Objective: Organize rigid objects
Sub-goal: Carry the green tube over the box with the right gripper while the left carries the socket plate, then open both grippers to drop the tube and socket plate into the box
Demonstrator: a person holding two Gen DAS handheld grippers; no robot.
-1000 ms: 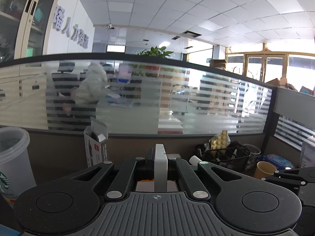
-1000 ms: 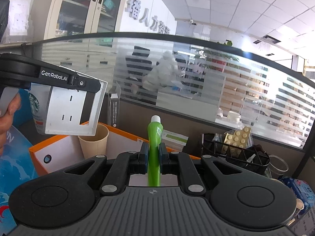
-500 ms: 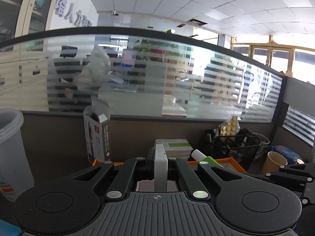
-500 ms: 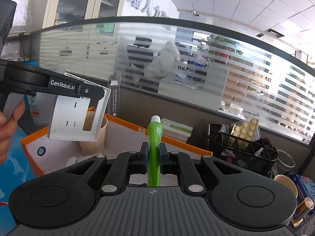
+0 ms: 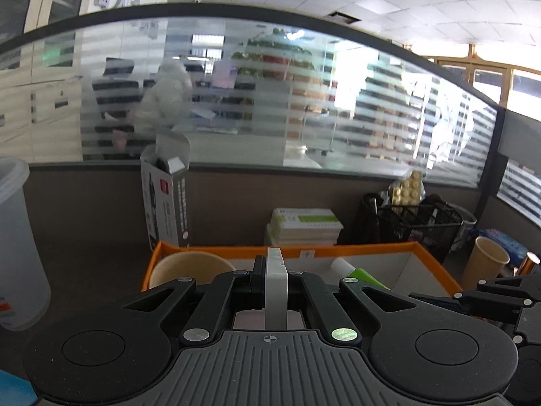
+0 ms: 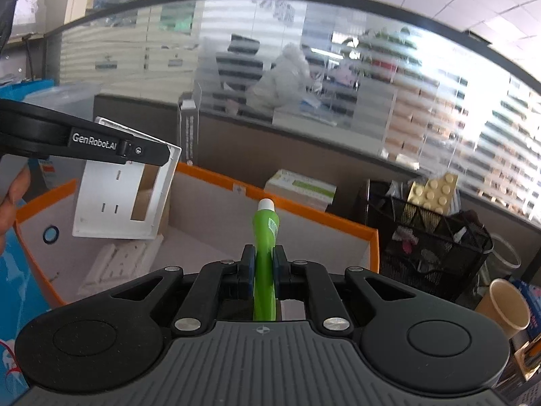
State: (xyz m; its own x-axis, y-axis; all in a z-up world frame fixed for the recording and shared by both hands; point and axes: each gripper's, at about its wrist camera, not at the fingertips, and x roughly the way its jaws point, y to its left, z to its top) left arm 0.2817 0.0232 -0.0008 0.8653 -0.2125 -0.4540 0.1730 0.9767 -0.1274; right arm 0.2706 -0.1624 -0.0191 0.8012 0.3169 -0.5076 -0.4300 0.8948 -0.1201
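My left gripper (image 5: 276, 282) is shut on a white socket plate (image 5: 276, 291), seen edge-on; in the right wrist view the plate (image 6: 111, 199) hangs flat over the left part of the orange-rimmed box (image 6: 304, 209). My right gripper (image 6: 263, 267) is shut on a green tube with a white cap (image 6: 265, 233), held over the box's middle. The tube's tip (image 5: 358, 270) also shows in the left wrist view. A paper cup (image 5: 189, 269) stands inside the box (image 5: 436, 264) at its left. A white flat part (image 6: 118, 264) lies on the box floor.
A black mesh basket (image 6: 436, 247) with a yellow brick plate (image 6: 432, 193) stands right of the box. A loose paper cup (image 6: 507, 304) is at far right. A stack of green-white boxes (image 5: 304, 225) and a tall carton (image 5: 165, 199) stand behind. A plastic cup (image 5: 17, 253) stands left.
Both grippers have moved forward and down over the orange box, still holding their objects. The box interior and the paper cup have come into the left wrist view.
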